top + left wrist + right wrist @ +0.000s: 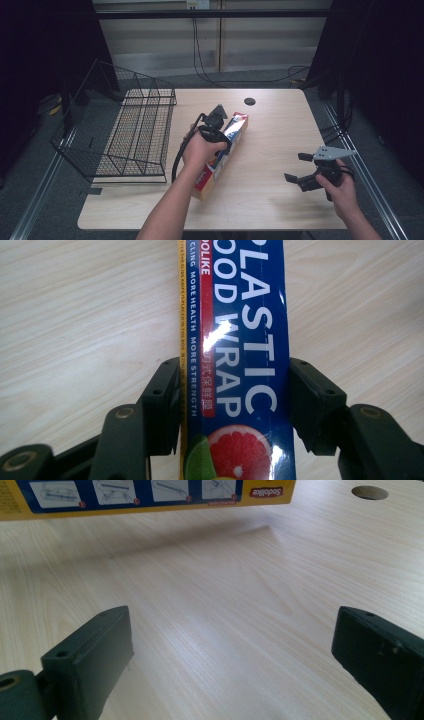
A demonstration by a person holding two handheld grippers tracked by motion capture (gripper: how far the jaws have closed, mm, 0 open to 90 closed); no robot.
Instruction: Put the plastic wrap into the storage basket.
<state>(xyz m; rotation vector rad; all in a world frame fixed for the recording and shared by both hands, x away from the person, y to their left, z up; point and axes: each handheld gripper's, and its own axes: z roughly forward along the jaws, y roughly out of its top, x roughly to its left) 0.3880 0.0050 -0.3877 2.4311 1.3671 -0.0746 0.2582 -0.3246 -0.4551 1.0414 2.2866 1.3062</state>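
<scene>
One box (235, 365) reading "PLASTIC FOOD WRAP" sits pinched in your left gripper (235, 405); your right gripper (230, 650) hangs spread wide.

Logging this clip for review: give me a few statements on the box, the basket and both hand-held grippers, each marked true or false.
1. The left hand-held gripper has its jaws on both sides of the plastic wrap box. True.
2. The right hand-held gripper holds the box. False: its jaws are open over bare table.
3. The box lies inside the wire basket. False: it lies on the table beside it.
4. The basket stands at the table's left. True.
</scene>
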